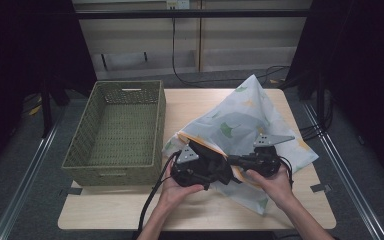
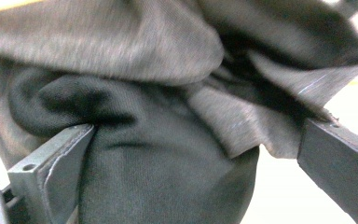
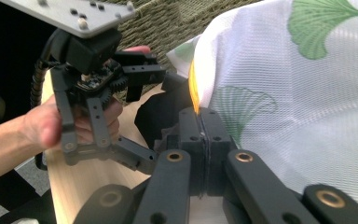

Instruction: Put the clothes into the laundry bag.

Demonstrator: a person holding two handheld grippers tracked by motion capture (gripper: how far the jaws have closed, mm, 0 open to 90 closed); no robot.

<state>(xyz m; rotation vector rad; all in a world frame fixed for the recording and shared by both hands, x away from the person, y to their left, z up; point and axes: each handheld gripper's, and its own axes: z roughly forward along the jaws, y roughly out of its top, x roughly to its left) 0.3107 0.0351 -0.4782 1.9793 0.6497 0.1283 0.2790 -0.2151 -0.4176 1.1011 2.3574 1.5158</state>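
Note:
A white mesh bag [image 1: 240, 120] printed with green leaves lies on the table, its orange-edged mouth toward the person. My right gripper [image 1: 233, 161] is shut on that orange rim [image 3: 193, 86]; in the right gripper view its jaws [image 3: 204, 116] meet on the fabric [image 3: 307, 116]. A dark grey garment [image 1: 215, 165] bulges out of the bag's mouth. My left gripper [image 1: 221, 171] stands open, and the bunched garment [image 2: 168, 163] sits between its jaws [image 2: 198, 140]. The right gripper view shows the left gripper [image 3: 161, 116] held in a hand, its fingers spread around the dark cloth.
A green woven basket [image 1: 111, 169] stands at the table's left, seen behind the left gripper as a woven wall [image 3: 168, 18]. Bare wooden tabletop [image 1: 195, 210] runs along the near edge. Cables trail on the floor beyond the far edge.

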